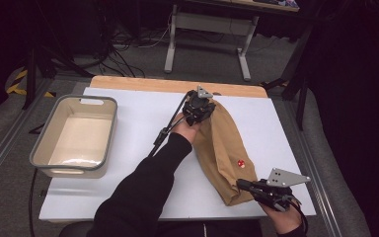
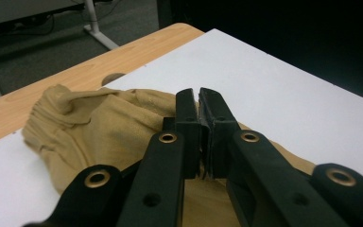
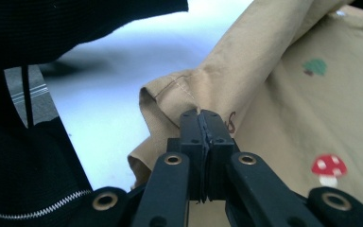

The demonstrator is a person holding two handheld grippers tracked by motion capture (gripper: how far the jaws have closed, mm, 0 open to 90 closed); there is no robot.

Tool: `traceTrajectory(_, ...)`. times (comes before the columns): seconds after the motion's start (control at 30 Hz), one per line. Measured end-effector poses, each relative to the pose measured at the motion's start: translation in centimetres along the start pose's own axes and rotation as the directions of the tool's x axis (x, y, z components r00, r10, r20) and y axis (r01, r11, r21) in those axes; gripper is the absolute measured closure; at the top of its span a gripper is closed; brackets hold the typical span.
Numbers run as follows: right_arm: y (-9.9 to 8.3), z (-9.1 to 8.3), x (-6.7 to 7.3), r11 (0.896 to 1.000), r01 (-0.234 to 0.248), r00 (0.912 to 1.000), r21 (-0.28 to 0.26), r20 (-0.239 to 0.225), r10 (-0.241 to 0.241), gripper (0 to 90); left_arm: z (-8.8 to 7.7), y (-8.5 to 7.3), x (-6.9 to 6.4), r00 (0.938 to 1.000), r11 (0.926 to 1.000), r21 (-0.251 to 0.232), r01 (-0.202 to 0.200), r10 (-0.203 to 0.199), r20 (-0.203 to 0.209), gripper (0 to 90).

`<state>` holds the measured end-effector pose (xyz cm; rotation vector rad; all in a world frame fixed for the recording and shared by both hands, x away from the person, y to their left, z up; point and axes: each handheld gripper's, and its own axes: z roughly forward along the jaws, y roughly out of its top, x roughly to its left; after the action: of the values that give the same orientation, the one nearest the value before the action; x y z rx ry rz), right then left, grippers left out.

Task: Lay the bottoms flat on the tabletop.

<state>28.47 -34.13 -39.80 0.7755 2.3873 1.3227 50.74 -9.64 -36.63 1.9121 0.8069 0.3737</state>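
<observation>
A tan garment [image 1: 222, 143] with a small red mushroom print [image 1: 241, 163] lies folded lengthwise on the white board [image 1: 138, 123]. My left gripper [image 1: 206, 110] is at its far, gathered waistband end, jaws shut with the cloth [image 2: 99, 127] right under them. In the left gripper view the left gripper [image 2: 198, 92] shows its pads pressed together. My right gripper [image 1: 242, 184] is at the near end. In the right gripper view the right gripper [image 3: 200, 113] is shut on the stitched hem [image 3: 170, 92], beside the mushroom print [image 3: 328, 166].
An empty grey bin [image 1: 86, 98] stands on the board's left side. A strip of wooden tabletop [image 1: 143, 84] runs along the far edge. Beyond it are the floor, cables and a desk's metal legs [image 1: 170, 49]. The person's dark sleeve [image 1: 143, 192] crosses the front.
</observation>
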Motion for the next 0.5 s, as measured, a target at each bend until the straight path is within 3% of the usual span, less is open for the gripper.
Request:
traceTrajectory(0.13,-0.7,-0.5,-0.2,0.999,-0.030,0.9988,0.022,0.040,0.029,89.1,0.9,0.0,-0.5,0.9998,0.9999,0.007,-0.011,0.011,0.019,85.5)
traceTrajectory(0.23,-1.2,-0.8,-0.4,0.998,-0.056,0.9959,0.040,0.074,0.053,88.0,0.9,-0.1,-0.7,0.9991,1.0000,-0.003,-0.004,0.004,0.043,77.8)
traceTrajectory(0.4,-1.5,-1.5,-0.8,0.996,-0.078,0.9881,0.030,0.135,0.074,63.7,0.0,-0.3,-0.7,0.9978,1.0000,-0.004,0.008,-0.008,0.066,65.6)
traceTrajectory(0.5,-1.4,-1.9,-1.4,0.996,-0.094,0.9846,-0.007,0.147,0.094,51.9,-1.0,-0.8,-0.2,0.9974,0.9998,-0.009,0.017,-0.016,0.071,60.4)
